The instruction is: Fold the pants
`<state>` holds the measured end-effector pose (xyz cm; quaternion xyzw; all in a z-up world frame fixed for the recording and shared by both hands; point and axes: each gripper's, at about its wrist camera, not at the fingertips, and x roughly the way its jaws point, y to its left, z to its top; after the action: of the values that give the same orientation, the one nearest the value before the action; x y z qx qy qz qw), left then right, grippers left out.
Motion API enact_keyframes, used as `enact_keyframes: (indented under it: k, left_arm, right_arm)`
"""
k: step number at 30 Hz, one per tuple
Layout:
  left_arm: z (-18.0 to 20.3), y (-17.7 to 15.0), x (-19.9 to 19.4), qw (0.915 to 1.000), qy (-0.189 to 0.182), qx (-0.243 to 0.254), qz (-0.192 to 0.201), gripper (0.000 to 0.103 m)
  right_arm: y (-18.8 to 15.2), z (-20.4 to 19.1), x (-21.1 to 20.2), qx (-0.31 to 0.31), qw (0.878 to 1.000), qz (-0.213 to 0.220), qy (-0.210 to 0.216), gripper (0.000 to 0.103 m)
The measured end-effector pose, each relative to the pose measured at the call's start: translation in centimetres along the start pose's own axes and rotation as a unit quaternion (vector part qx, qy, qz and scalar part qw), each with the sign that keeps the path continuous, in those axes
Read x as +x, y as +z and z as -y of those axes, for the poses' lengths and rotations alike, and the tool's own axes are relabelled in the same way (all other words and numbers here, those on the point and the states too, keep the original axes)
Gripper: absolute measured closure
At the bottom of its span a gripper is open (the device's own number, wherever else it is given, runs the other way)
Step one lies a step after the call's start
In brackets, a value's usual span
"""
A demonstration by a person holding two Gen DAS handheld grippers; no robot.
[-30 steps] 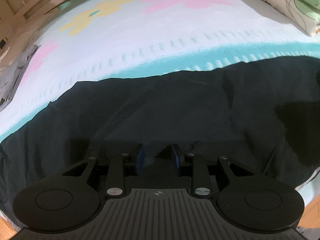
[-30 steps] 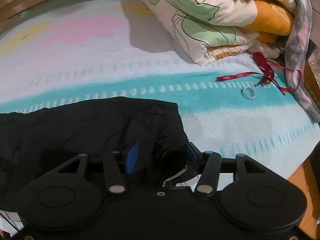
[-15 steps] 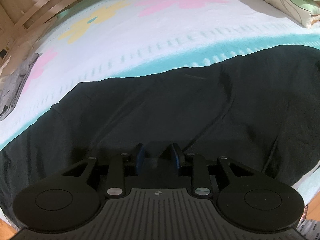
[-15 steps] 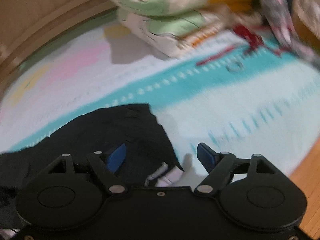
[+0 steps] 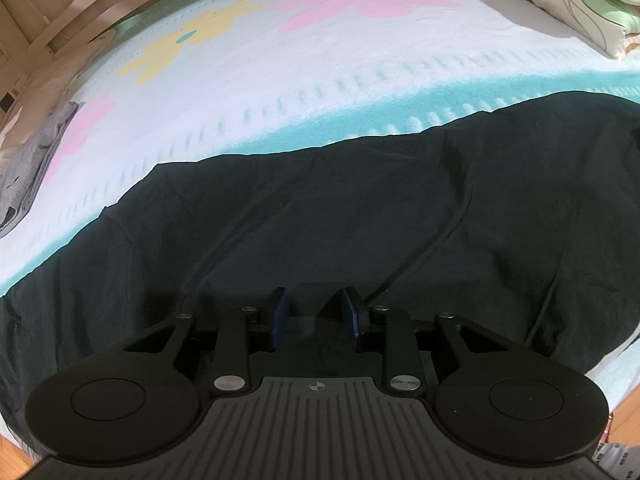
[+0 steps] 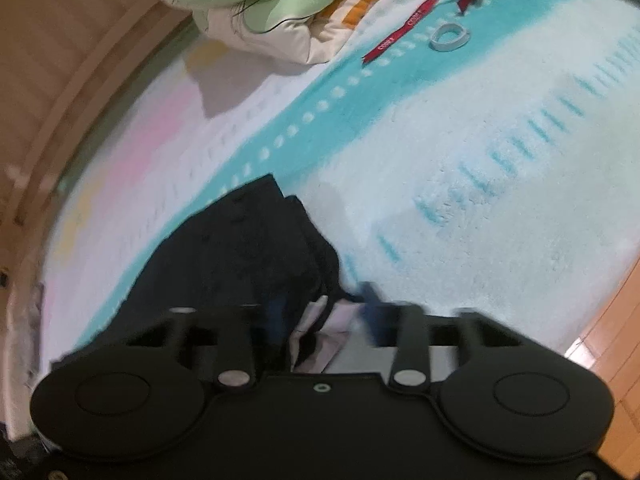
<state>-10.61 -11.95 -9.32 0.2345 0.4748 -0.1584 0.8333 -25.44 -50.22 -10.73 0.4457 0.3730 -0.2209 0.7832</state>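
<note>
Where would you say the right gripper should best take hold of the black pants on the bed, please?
Probably at the stacked end edge of the black pants, where the layers lie together beside bare blanket. Come from that open side, above and slightly right, so one finger slips under. The right gripper already straddles this edge, its jaws closing with fabric between them.

home bedroom: floral bedsheet [image 5: 320, 60], bunched quilt [image 6: 280, 8], wood floor [image 6: 612, 320].

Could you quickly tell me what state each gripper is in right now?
Left gripper: partly closed, black pants between its fingers; grip cannot be told.
Right gripper: closing over the pants' end; blurred, grip cannot be told.
</note>
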Motion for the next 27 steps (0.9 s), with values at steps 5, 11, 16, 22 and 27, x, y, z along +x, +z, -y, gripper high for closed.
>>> enact_keyframes:
  k: [5, 11, 16, 22, 27]
  left_arm:
    - [0.0, 0.0, 0.0, 1.0, 0.0, 0.0, 0.0, 0.075]
    - [-0.2, 0.0, 0.0, 1.0, -0.002, -0.002, -0.002, 0.074]
    - [-0.1, 0.1, 0.1, 1.0, -0.002, -0.003, -0.003, 0.075]
    - [-0.1, -0.1, -0.1, 1.0, -0.002, 0.002, -0.001, 0.075]
    - [-0.8, 0.7, -0.8, 0.9996, -0.02, -0.021, 0.002, 0.075]
  right_arm:
    - [0.1, 1.1, 0.1, 0.041, 0.998, -0.001, 0.042, 0.058]
    - [-0.7, 2.0, -0.2, 0.107, 0.991, -0.04, 0.071, 0.057]
    - [-1.1, 1.5, 0.7, 0.102, 0.99, -0.039, 0.09, 0.057]
    - [-0.8, -0.3, 1.4, 0.068, 0.994, -0.011, 0.086, 0.078]
    - [-1.0, -4.0, -1.5, -0.008, 0.997, 0.034, 0.071, 0.083]
